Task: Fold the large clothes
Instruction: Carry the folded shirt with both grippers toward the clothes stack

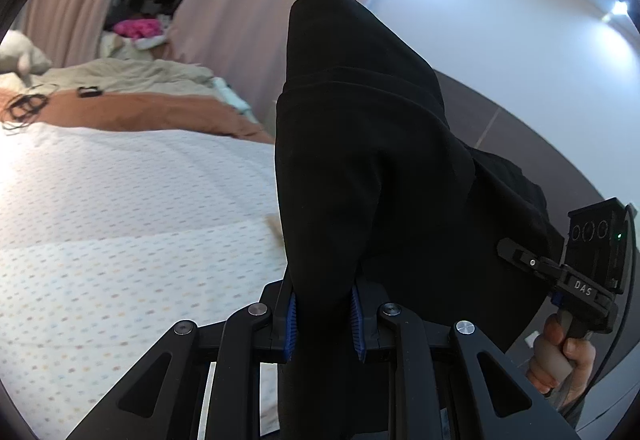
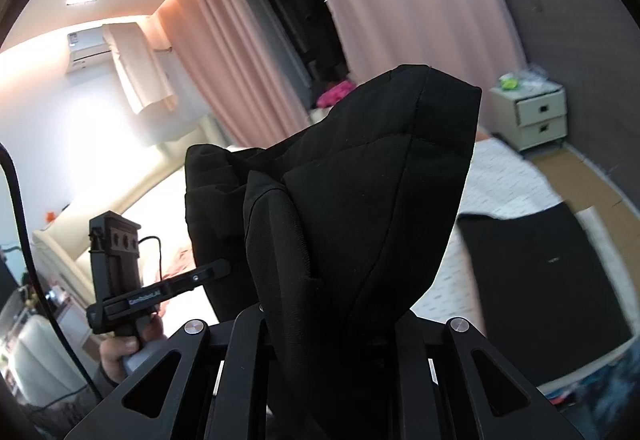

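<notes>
Left gripper (image 1: pixel 323 324): blue pads (image 1: pixel 291 324) nearly together, pinching a fold of the black garment (image 1: pixel 360 160), which hangs up off the dotted bedsheet (image 1: pixel 120 220). Right gripper (image 2: pixel 328 320): fingertips buried in the same cloth, jaws close-set, clamped on it. Its body in the left view reads "DAS". Another black garment (image 2: pixel 540 272) lies flat on the bed, right.

A home bedroom. A bed with a white dotted sheet (image 1: pixel 120 200) fills it. Pink floor-length curtains (image 2: pixel 248 52) and a white 2-drawer nightstand (image 2: pixel 536 116) stand nearby.
</notes>
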A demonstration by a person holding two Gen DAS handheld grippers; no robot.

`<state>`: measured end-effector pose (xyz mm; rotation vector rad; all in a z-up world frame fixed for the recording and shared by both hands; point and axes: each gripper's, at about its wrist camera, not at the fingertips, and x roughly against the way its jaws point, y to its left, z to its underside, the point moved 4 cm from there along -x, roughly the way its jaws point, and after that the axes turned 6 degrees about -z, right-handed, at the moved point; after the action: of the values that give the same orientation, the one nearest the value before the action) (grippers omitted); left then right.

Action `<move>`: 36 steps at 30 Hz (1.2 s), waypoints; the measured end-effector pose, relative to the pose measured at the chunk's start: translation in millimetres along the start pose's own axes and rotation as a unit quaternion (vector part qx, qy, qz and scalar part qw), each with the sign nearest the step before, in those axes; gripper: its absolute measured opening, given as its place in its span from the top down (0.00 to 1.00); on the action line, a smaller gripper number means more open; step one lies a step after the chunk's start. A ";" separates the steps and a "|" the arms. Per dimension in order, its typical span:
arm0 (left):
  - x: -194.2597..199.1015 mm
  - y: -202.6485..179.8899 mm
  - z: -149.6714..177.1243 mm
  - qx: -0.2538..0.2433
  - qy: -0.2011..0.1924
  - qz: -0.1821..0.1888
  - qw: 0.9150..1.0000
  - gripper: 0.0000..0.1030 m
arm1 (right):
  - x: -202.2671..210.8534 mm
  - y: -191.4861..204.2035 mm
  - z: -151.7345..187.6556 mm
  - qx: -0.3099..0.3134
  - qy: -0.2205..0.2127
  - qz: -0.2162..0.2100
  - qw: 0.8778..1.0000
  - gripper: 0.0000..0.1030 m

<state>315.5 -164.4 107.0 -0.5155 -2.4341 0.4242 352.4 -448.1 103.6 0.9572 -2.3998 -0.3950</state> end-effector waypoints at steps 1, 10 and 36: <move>-3.0 -8.8 -3.3 -0.004 0.000 0.004 1.000 0.78 | 6.5 -4.2 -4.3 0.000 -0.004 0.005 1.000 0.85; -36.5 -76.5 -30.6 -0.036 0.004 0.042 0.998 0.78 | 72.8 -44.4 -40.9 0.005 -0.048 0.064 0.997 0.85; -168.2 -125.2 -30.6 -0.034 0.107 0.067 0.991 0.78 | 72.3 -184.1 -59.6 -0.054 -0.038 0.142 0.988 0.85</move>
<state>426.3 -344.8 98.6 -0.7195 -2.2223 0.3236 443.1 -633.6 96.9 0.5522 -2.5080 -0.4546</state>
